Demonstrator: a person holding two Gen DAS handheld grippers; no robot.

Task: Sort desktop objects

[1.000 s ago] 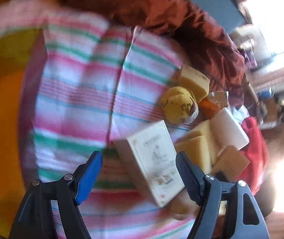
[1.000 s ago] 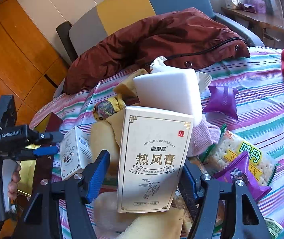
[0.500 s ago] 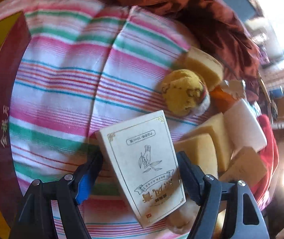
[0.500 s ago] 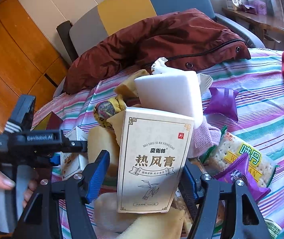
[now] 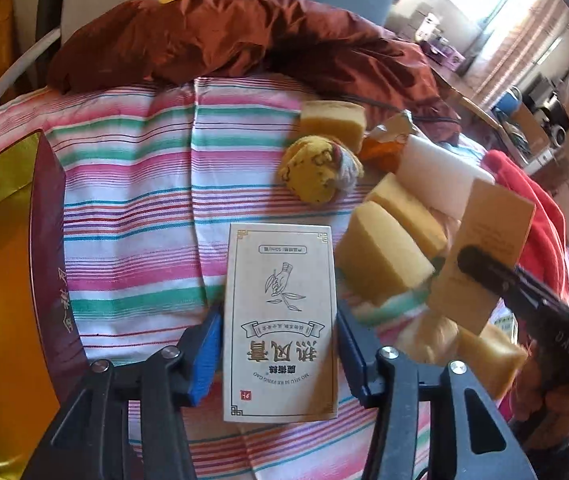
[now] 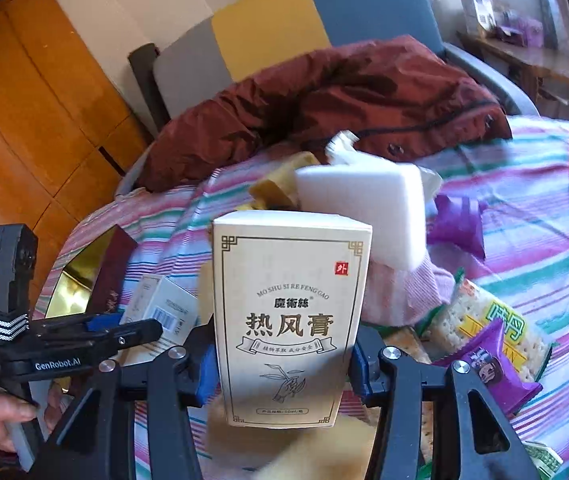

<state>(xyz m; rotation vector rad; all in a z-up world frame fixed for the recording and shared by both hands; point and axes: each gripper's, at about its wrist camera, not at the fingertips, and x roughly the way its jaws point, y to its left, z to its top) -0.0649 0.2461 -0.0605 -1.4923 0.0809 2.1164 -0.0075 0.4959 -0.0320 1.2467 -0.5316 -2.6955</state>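
Observation:
Two alike cream boxes with Chinese print are in hand over the striped cloth [image 5: 132, 208]. In the left wrist view my left gripper [image 5: 280, 354] has its jaws closing on one cream box [image 5: 280, 300], which lies flat between the blue pads [image 5: 204, 354], and both pads touch its sides. In the right wrist view my right gripper [image 6: 284, 364] has its jaws closing on the second cream box [image 6: 290, 304], which stands upright with the pads against its lower sides. The left wrist view also shows that second box [image 5: 484, 240] at the right.
A dark red box with a gold inside [image 5: 0, 280] lies at the left edge. Yellow sponges [image 5: 384, 256], a white sponge [image 6: 360, 204], a yellow sock ball [image 5: 316, 168], cracker packs [image 6: 492, 328] and purple snack bags [image 6: 496, 368] crowd the middle. A maroon jacket [image 6: 324, 108] lies behind.
Both pairs of jaws have narrowed onto their boxes. The left gripper rolled and shifted, so its box now lies straight between the pads. The right gripper stayed in place and its box stands straighter.

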